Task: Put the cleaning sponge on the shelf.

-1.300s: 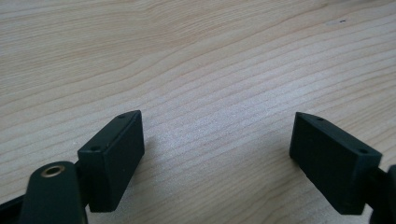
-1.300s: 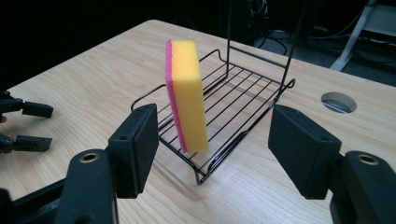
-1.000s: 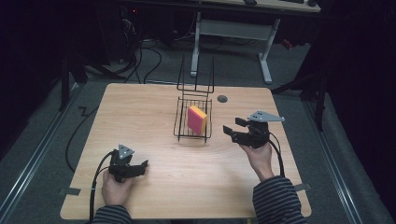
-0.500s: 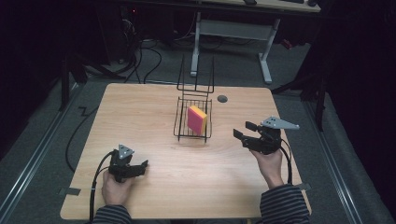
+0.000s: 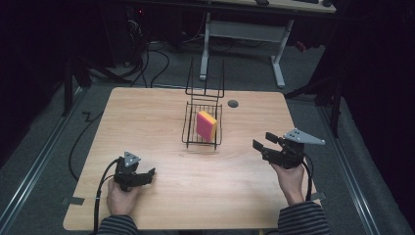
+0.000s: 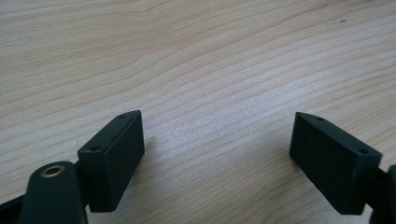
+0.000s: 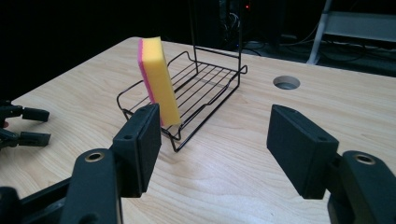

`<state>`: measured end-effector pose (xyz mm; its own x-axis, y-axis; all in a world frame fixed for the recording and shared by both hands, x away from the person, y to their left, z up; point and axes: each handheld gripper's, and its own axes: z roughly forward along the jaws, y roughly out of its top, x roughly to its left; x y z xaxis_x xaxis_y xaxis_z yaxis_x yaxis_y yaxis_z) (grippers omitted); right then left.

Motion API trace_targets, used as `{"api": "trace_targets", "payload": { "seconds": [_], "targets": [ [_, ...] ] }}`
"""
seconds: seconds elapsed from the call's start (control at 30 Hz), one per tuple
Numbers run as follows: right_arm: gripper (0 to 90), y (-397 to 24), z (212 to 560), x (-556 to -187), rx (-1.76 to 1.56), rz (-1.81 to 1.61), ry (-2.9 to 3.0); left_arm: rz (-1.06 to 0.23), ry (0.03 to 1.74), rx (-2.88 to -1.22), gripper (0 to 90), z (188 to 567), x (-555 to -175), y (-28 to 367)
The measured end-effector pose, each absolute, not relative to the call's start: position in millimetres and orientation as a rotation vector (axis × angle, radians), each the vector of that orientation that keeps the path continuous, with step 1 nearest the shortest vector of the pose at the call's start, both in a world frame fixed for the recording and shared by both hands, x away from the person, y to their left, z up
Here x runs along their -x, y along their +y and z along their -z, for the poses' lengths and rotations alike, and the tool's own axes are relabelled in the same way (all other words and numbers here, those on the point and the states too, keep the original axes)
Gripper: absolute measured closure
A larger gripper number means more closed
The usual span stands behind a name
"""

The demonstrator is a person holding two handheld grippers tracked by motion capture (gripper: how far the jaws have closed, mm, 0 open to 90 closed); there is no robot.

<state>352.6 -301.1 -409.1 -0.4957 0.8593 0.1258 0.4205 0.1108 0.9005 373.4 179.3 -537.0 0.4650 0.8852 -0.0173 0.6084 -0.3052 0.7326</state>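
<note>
A yellow and pink sponge stands on edge inside a black wire rack at the middle of the wooden table. My right gripper is held above the table to the right of the rack, open and empty, with its jaws towards the rack. Its own view has the sponge and rack ahead, between the wide-apart jaws of the right gripper. My left gripper rests at the front left, open. Bare wood lies between the spread jaws of the left gripper.
A round cable hole sits in the table behind the rack on the right. A tall wire handle rises from the rack's far end. Beyond the table are a desk frame and floor cables.
My right gripper has drawn back from the rack, to the right and towards the table's front edge. The left gripper has stayed still.
</note>
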Motion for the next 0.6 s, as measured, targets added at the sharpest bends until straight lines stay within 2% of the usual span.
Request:
{"api": "trace_targets", "payload": {
  "seconds": [0.6],
  "targets": [
    [35.8,-319.0,425.9,-332.9,-1.286,-1.397,1.907,-0.519,1.238,-2.031,18.3,537.0,-373.4,179.2]
  ]
}}
